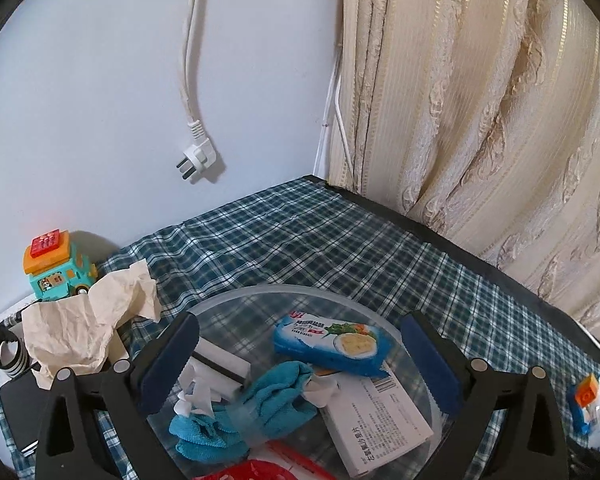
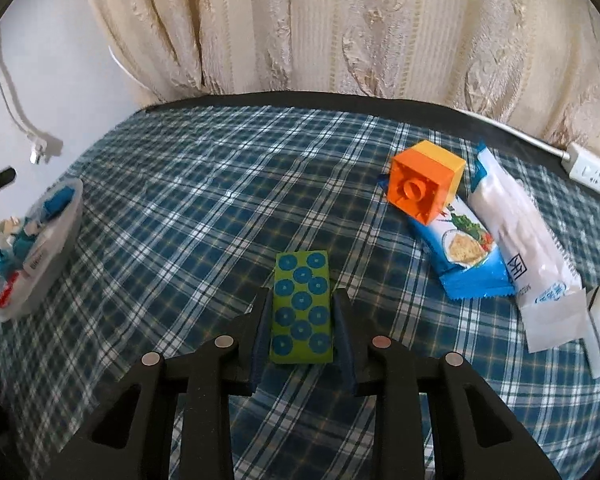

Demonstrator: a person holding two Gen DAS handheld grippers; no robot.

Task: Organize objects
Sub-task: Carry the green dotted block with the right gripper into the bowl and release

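Tool on the right (image 2: 302, 320) was clamped on a flat green card with blue dots (image 2: 302, 307), bottom centre; looked light, stiff, held by its long edges. Left tool (image 1: 300, 364) gaped apart.

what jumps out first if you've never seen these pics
Probably the green block with blue dots clamped in the right gripper, low over the plaid tablecloth. Next, the orange and yellow toy brick resting on a blue cracker packet to the right. The open left gripper hovers over a clear bowl already holding items.
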